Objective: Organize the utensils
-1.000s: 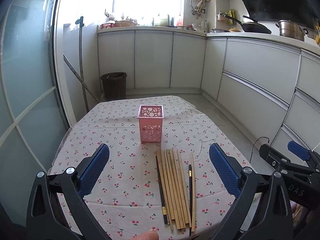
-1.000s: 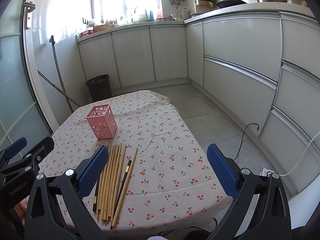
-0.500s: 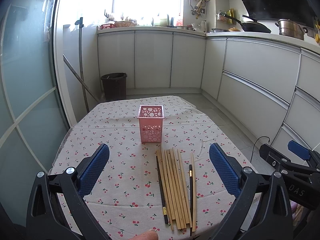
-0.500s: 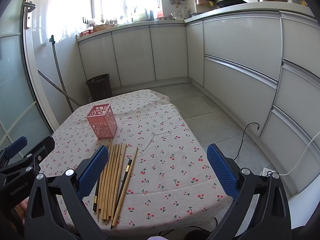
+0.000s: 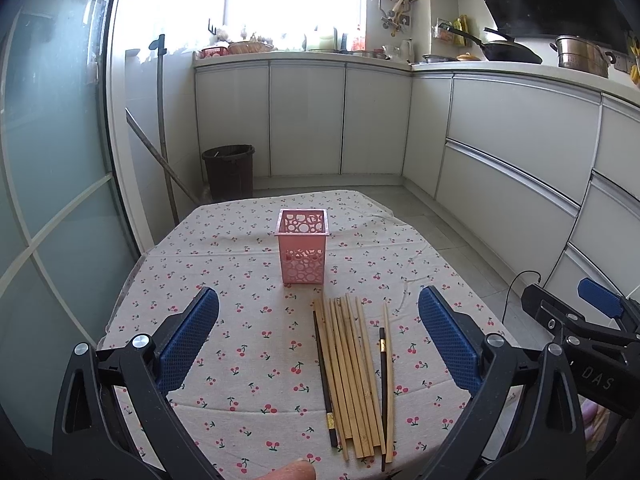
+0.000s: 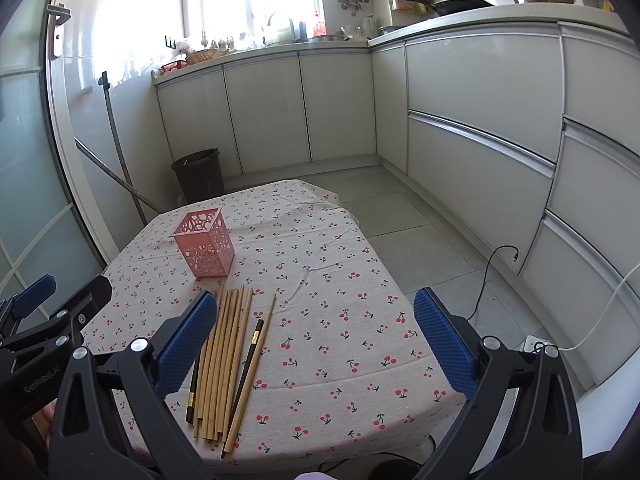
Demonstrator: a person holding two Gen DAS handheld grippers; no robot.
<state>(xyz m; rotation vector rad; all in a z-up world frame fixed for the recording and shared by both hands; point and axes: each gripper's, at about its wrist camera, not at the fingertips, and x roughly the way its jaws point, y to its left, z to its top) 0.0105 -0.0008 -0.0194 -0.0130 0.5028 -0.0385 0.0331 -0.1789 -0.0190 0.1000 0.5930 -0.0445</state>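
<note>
**Chopsticks laid out, both tongs wide open**

The chopsticks (image 5: 352, 376) lie in a loose bundle on the cherry-print tablecloth (image 5: 240, 304), at 6 o'clock from the pink holder (image 5: 303, 246), tips just short of its base. Mostly bamboo ones, with two dark ones mixed in, I think. The holder stands upright with nothing between it and the sticks. The left gripper (image 5: 318, 338) hovers over the bundle, spread wide, gripping nothing. The right gripper (image 6: 316, 340) is equally wide and bare, the bundle near its left pad. A dark bin (image 5: 229, 170) sits on the floor around 11 o'clock past the table.
</note>
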